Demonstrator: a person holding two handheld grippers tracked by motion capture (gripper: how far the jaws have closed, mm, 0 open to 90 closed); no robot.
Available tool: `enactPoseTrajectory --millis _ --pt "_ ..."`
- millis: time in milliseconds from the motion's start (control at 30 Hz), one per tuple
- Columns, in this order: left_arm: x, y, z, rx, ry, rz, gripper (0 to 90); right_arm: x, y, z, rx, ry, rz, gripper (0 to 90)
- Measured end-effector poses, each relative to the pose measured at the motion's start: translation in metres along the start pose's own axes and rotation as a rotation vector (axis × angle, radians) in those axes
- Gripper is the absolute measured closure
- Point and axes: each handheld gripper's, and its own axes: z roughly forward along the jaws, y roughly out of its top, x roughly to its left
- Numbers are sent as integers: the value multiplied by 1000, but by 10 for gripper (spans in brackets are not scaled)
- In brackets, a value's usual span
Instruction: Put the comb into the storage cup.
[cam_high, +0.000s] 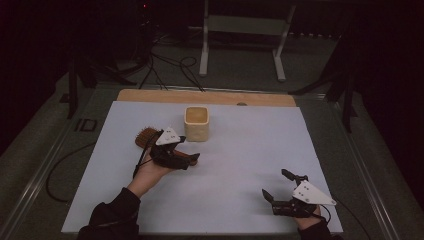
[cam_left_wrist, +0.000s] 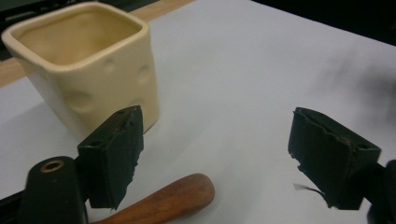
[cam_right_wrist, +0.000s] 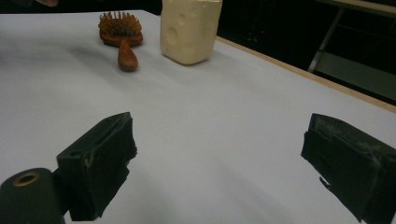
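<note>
A wooden hairbrush (cam_high: 145, 137) lies bristles-up on the white sheet (cam_high: 240, 150), its handle (cam_left_wrist: 163, 201) pointing right. My left gripper (cam_high: 190, 149) hovers open over that handle, and the handle's rounded end shows just beside one finger (cam_left_wrist: 112, 156). A cream square cup (cam_high: 196, 122) with dimpled sides stands upright and empty just beyond, close to the same finger (cam_left_wrist: 88, 65). My right gripper (cam_high: 276, 184) is open near the front right of the sheet, holding nothing. From the right gripper view, the brush (cam_right_wrist: 120, 28) and the cup (cam_right_wrist: 189, 30) sit far off.
The sheet covers a wooden tabletop (cam_high: 205, 96) whose far edge shows. Behind it stands a white metal frame (cam_high: 242, 40) with cables (cam_high: 170, 70) on the dark floor. Bare sheet lies between the two grippers.
</note>
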Motion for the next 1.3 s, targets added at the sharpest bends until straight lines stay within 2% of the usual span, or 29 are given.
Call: enactPoseTrajectory --millis 233,400,567,600,633,833,900,1000,1100,1167,1267,1300 --pt "7 -8 15 48 5 -29 349 0 0 0 0 3 -1 83" --pt "10 -11 23 70 6 -43 418 0 0 1 2 5 -5 83" --pt "12 -13 34 98 28 -60 514 1 0 1 2 5 -6 83" --pt "12 -14 38 120 42 -60 536 1 0 1 3 6 -1 84" --pt "12 -15 40 124 38 -62 552 1 0 1 2 7 -3 83" --pt "12 -17 50 175 78 -57 644 0 0 2 2 8 -3 83" --pt "11 -18 52 170 77 -53 681 0 0 2 3 9 -4 83" --pt "10 -18 55 194 95 -51 731 0 0 2 3 11 -3 84" --pt "10 -18 59 216 111 -65 783 0 0 2 2 11 -5 84" --pt "11 -20 61 227 105 -82 796 0 0 2 0 14 -1 84" --pt "12 -21 64 250 105 -89 882 0 0 2 -1 13 -2 84" --pt "12 -22 65 256 119 -88 893 0 0 2 0 13 -1 84"
